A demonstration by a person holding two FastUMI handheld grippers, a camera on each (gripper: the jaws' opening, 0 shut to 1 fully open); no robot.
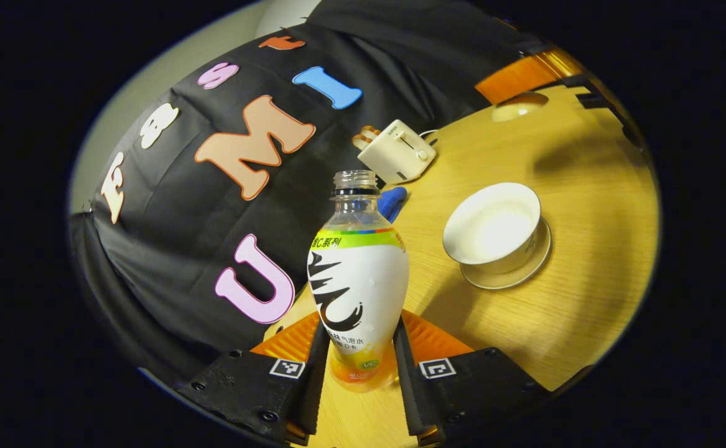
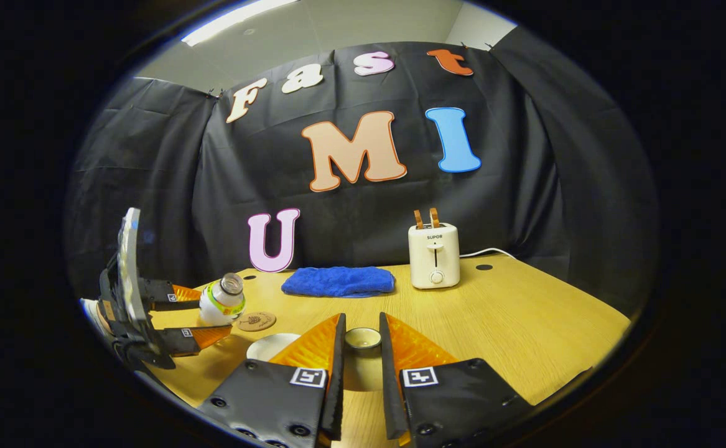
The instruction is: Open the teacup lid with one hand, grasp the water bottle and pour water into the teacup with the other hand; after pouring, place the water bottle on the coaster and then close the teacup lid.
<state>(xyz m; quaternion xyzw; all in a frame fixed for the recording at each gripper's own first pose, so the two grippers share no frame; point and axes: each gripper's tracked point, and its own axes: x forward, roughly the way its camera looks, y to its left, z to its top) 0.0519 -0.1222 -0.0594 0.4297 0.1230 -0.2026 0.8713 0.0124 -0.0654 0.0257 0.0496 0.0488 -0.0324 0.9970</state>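
My left gripper (image 1: 356, 367) is shut on the lower body of the water bottle (image 1: 358, 280), which has no cap. The open white teacup (image 1: 493, 227) sits on its saucer (image 1: 527, 264) on the table, to the right of the bottle. In the right gripper view the bottle (image 2: 221, 303) leans slightly toward the cup, held in the left gripper (image 2: 212, 313) just left of the round coaster (image 2: 257, 321). My right gripper (image 2: 361, 348) is shut on the teacup lid (image 2: 363, 339), held over the table right of the teacup (image 2: 269, 345).
A white toaster (image 2: 434, 255) with two slices in it stands at the back of the wooden table (image 2: 524, 323). A folded blue cloth (image 2: 338, 281) lies left of it by the wall. The toaster's cord (image 2: 487, 251) trails to the right.
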